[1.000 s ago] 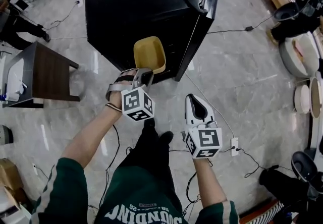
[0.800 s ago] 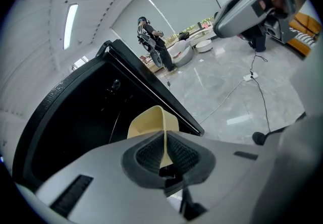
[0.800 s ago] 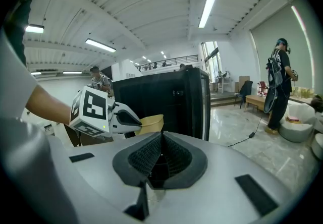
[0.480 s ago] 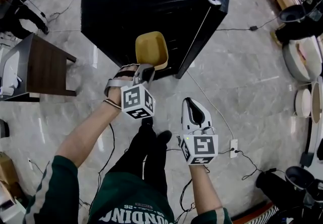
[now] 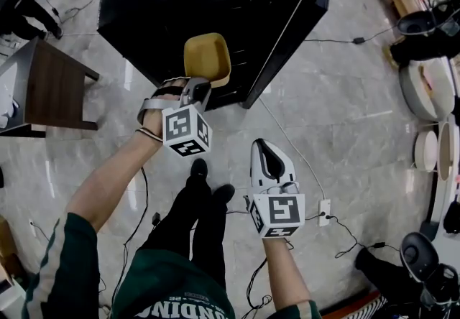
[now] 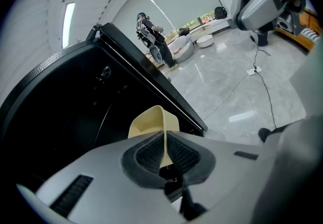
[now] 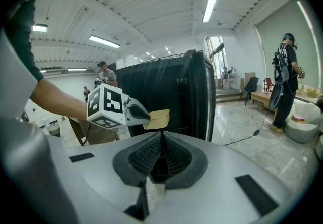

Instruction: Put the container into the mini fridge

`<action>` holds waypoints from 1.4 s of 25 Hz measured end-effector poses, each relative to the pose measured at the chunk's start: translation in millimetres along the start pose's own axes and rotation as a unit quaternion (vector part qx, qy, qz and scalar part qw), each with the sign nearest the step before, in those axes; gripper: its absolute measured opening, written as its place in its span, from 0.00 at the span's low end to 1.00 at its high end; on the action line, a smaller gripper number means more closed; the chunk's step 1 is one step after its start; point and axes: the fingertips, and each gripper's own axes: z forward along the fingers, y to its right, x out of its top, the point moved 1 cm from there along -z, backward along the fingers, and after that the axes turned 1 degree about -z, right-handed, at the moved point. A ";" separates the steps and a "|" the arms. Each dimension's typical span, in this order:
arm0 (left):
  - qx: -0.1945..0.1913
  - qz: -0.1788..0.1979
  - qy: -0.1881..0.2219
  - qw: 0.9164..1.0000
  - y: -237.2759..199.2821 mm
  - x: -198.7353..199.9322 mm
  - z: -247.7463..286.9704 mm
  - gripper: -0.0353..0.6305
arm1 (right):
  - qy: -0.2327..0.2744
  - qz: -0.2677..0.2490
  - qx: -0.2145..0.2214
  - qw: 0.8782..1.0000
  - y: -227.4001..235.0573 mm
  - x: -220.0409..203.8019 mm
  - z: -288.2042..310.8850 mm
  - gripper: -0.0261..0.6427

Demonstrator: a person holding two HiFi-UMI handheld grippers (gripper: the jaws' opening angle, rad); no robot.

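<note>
container (image 5: 207, 59), a pale yellow tub, pinched by its near wall in the left gripper (image 5: 198, 89), jaws shut down to the thickness of that wall, tub sticking out ahead of the gripper with its open side up. along the left gripper (image 6: 165, 153): thin edge of the container (image 6: 151, 123) caught between the ribbed pads, dark inside of the mini fridge (image 6: 70, 107) just ahead and to the left. mini fridge (image 5: 194, 1) black and straight ahead of both grippers, door (image 5: 305, 16) swung open ahead of the right gripper (image 5: 267, 156). right gripper lower and nearer the body, well apart from the tub, jaws pressed together on nothing. from the right gripper (image 7: 160, 153): closed pads, and beyond them the left gripper (image 7: 143, 115) with the container (image 7: 156, 118) at the fridge's (image 7: 166, 92) open front. off to the left gripper's left, a brown desk (image 5: 50, 88); just right of the right gripper, a white power strip (image 5: 323, 211) on the marble floor (image 5: 359, 116).
</note>
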 end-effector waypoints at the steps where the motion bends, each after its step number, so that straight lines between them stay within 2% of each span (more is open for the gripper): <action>1: 0.002 -0.002 -0.002 1.000 -0.9 -1.7 3.2 0.09 | -0.001 0.001 0.001 1.000 0.2 -2.9 -0.1 0.09; 11: 0.017 -0.006 -0.028 0.999 -6.2 -27.0 38.4 0.09 | -0.022 0.020 0.000 1.000 5.9 -33.9 -2.3 0.09; 20: 0.010 0.002 -0.043 0.999 4.9 -33.4 66.7 0.09 | -0.038 0.026 -0.005 0.999 10.2 -54.0 -7.9 0.09; 35: 0.004 0.000 -0.072 0.997 -3.3 -56.9 97.1 0.09 | -0.042 0.038 -0.011 0.998 10.8 -59.6 -3.1 0.09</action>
